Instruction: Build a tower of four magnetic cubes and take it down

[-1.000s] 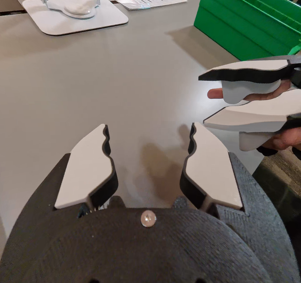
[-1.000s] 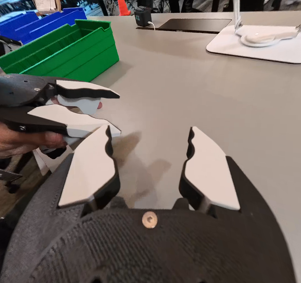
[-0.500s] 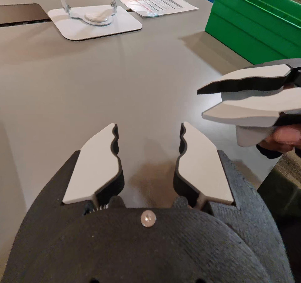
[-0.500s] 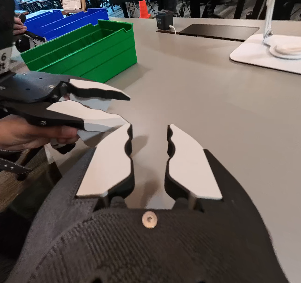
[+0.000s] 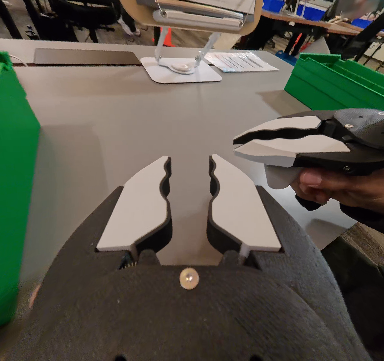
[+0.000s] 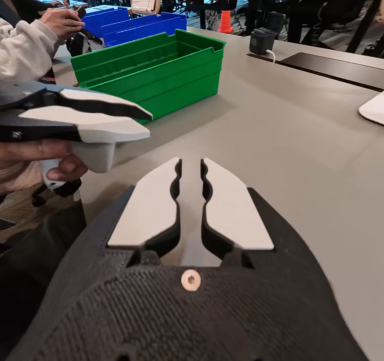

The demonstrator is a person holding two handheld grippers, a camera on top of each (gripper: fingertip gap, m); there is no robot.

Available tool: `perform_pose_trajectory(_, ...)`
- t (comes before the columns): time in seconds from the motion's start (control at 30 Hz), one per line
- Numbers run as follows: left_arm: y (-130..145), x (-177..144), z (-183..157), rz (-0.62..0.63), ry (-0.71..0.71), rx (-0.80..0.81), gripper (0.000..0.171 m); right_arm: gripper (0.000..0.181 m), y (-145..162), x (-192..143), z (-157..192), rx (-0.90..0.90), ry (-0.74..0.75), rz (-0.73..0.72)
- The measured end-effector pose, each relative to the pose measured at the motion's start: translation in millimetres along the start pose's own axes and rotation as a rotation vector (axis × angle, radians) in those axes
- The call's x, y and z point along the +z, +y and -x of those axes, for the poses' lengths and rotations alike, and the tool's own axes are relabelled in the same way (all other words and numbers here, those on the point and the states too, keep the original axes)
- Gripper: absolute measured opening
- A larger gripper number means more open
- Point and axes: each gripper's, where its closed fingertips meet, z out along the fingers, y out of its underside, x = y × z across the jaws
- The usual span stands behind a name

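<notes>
My left gripper [image 5: 189,159] hovers empty over the bare grey table [image 5: 145,112], its jaws a moderate gap apart. My right gripper [image 6: 190,161] is also empty above the table [image 6: 270,143], its jaws drawn in to a narrow slit. Each gripper shows in the other's view, held in a hand: the right gripper [image 5: 234,145] at the right of the left wrist view with its tips almost touching, the left gripper [image 6: 150,125] at the left of the right wrist view. Nothing lies between the fingers of either one.
A green bin [image 6: 158,89] stands on the table's left part; it also shows close by at the left of the left wrist view [image 5: 14,164]. A second green bin [image 5: 332,85] stands at the right. A white stand base [image 5: 180,74] carrying a board and a laminated sheet [image 5: 239,62] sit at the back. Blue bins [image 6: 141,26] and a person's sleeve [image 6: 25,47] are beyond the left edge.
Both grippers have narrowed from wide open, the right more than the left. Both have tilted up and risen, so more of the room behind the table shows.
</notes>
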Motion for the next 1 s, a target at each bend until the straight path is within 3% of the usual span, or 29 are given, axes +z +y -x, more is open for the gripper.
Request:
perform_pose_trajectory(0.13,-31,-23,-6,-0.149,0.07,-0.064,0.053,0.049,4,7,5,0.018,-0.034,0.024)
perform_pose_trajectory(0.2,-44,-33,-3,-0.22,0.079,-0.097,0.057,0.056,7,9,8,0.021,-0.048,0.039)
perform_pose_trajectory(0.37,-34,-28,17,-0.143,-0.008,-0.06,0.072,0.06,10,7,3,0.008,-0.023,0.049)
perform_pose_trajectory(0.43,-49,-42,39,-0.16,-0.093,-0.013,0.078,0.059,12,4,-1,0.004,-0.003,0.053)
perform_pose_trajectory(0.57,-93,-108,119,-0.241,-0.313,0.035,0.074,0.058,15,-5,-9,0.033,0.027,0.049)
perform_pose_trajectory(0.63,-84,-120,143,-0.122,-0.25,-0.016,0.058,0.056,15,-10,-19,0.033,0.076,0.041)
perform_pose_trajectory(0.7,-50,-116,164,0.097,-0.223,-0.065,0.062,0.056,18,-15,-30,0.008,0.124,0.049)
perform_pose_trajectory(0.8,-6,-107,185,0.317,-0.275,0.03,0.063,0.055,19,-25,-42,-0.021,0.183,0.051)
perform_pose_trajectory(1.0,25,-86,196,0.504,-0.277,0.138,0.067,0.055,15,-41,-53,-0.009,0.247,0.005)
